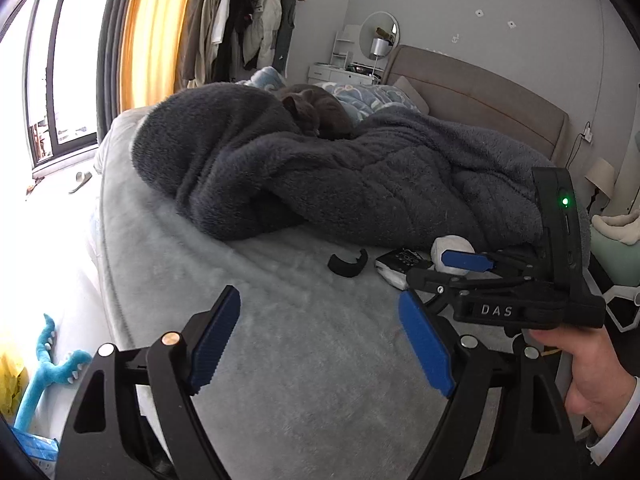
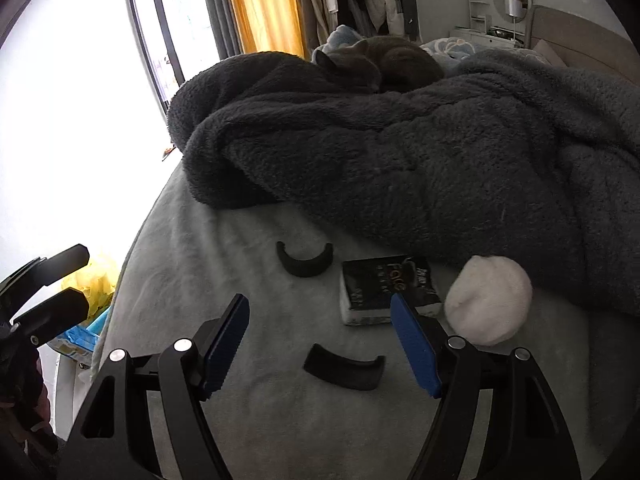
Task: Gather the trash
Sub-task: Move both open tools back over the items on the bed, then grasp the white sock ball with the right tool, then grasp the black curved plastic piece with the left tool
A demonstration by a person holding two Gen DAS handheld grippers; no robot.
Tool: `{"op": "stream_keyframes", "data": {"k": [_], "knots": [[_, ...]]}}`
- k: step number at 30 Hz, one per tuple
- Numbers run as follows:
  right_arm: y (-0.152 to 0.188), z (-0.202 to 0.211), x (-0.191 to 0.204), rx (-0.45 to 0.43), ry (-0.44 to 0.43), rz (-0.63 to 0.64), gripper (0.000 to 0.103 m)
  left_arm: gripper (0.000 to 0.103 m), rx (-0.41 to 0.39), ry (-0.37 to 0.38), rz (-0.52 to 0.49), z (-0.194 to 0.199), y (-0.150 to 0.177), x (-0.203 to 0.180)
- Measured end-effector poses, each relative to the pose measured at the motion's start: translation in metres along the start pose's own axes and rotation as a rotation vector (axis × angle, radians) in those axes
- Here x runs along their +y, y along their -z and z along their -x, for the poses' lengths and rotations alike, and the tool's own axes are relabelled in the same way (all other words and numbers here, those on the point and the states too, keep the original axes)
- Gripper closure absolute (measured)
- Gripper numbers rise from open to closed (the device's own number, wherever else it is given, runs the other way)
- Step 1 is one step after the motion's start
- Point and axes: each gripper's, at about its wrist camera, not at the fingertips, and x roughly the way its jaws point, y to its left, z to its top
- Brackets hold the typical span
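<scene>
Lying under two wide, empty grippers (image 2: 320, 344): two black arcs (image 2: 305, 261), one packet (image 2: 380, 288), one white ball (image 2: 488, 300).

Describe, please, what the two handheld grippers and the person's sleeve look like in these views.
Both are black plastic frames with silver pivot bolts and ribbed blue pads on two fingers. The left gripper fills its own view; the right gripper seen from there carries white "DAS" lettering and a green light on its upright housing. The hand holding it shows a white cuff under a dark sleeve.

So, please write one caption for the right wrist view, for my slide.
Open right gripper above two black curved pieces, a tissue pack and a white ball on the bed.
</scene>
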Motion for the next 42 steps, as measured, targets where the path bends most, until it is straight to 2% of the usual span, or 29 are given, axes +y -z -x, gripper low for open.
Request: {"op": "stream_keyframes", "data": {"k": [5,9,18,23,32,42], "knots": [[-0.001,0.000,-0.023,-0.005,0.039,0.011,0.029,0.019,0.026,0.040,0.007,-0.021,-0.003,-0.012],[0.000,-0.001,-0.043,-0.010,0.080,0.013,0.029,0.019,0.049,0.056,-0.028,-0.036,-0.003,-0.025],[0.006,-0.004,-0.082,0.007,0.108,-0.040,0.029,0.019,0.113,0.130,-0.098,-0.064,0.010,-0.060],[0.008,-0.008,-0.095,0.020,0.119,-0.057,0.029,0.019,0.136,0.163,-0.104,-0.077,0.013,-0.075],[0.011,-0.014,-0.120,0.038,0.158,-0.098,0.029,0.019,0.178,0.176,-0.112,-0.098,0.021,-0.093],[0.017,-0.017,-0.145,0.073,0.218,-0.129,0.060,0.019,0.218,0.180,-0.082,-0.119,0.023,-0.100]]}}
